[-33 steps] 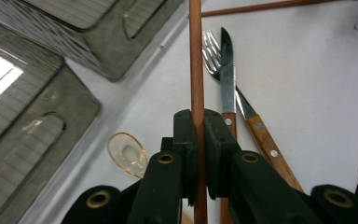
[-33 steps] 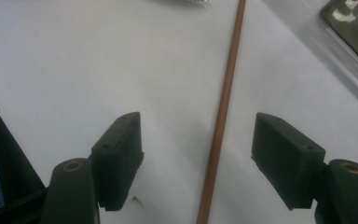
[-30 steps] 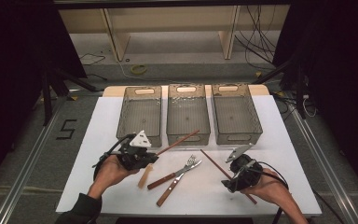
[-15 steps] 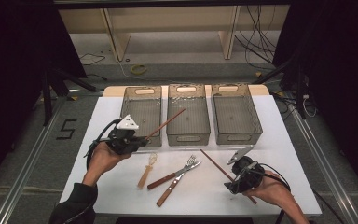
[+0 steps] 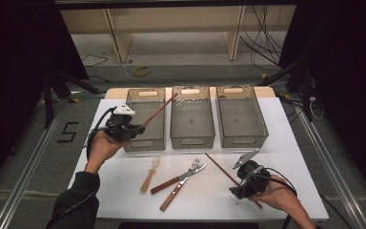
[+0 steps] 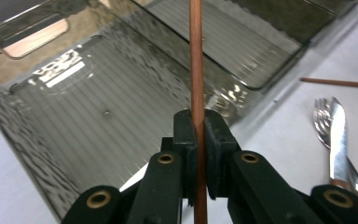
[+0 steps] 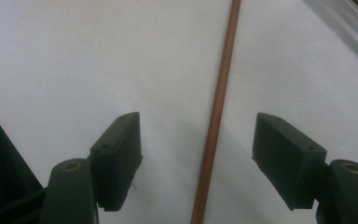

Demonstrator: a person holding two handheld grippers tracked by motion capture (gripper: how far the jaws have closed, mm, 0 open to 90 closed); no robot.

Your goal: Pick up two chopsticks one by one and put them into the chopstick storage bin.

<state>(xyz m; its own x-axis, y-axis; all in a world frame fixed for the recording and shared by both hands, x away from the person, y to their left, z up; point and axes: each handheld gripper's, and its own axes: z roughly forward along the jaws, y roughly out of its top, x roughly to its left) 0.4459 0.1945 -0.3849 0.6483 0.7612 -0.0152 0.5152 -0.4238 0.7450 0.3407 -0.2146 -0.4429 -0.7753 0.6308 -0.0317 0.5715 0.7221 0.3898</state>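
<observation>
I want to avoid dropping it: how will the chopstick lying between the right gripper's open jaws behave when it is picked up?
The chopstick looks thin, straight and rigid, so it probably stays stiff and light. Being slender, it may roll on the white table or pivot if gripped off-centre.

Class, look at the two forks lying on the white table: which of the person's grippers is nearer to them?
Right. The right gripper hovers open just beside the forks, over a chopstick on the table. The left gripper is farther off, up at the left bin, holding another chopstick.
</observation>
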